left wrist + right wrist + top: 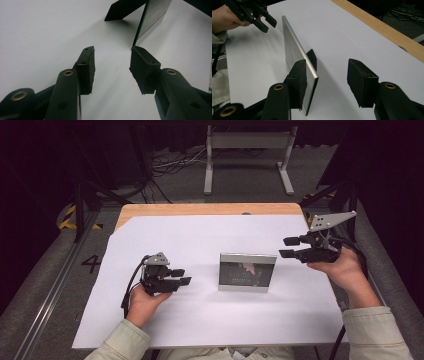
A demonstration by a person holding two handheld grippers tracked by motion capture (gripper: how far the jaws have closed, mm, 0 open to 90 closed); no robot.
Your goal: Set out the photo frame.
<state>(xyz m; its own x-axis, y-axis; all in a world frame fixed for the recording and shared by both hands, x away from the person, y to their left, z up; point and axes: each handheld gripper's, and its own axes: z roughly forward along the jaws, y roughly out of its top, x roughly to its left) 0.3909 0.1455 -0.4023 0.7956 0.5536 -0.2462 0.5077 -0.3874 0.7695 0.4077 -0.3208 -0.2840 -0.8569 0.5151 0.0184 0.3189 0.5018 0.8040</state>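
A silver-edged picture frame (247,272) stands upright near the middle of the white sheet (200,320) that covers most of the wooden table (200,209). Its long axis runs across the table from the person's left to right, and its dark picture side faces the person. There is some pale print across that picture, too small and blurred to read. In the left gripper view the frame (152,17) shows edge-on, with a black prop leg (122,10) angling out behind it and resting on the sheet.

The left gripper (181,276) hovers just left of the frame, pointing toward it, jaws apart with nothing but white sheet between them. One jaw tip sits close to the frame's near edge in its own view, though I can't tell whether it touches.

The right gripper (289,247) is held up off the table at the frame's right, near its upper right corner, pointing left. Its jaws stand wide open, nothing gripped. In the right gripper view the frame (297,57) lines up with one jaw rather than sitting squarely in the gap, and the left gripper (265,22) shows beyond its far end.
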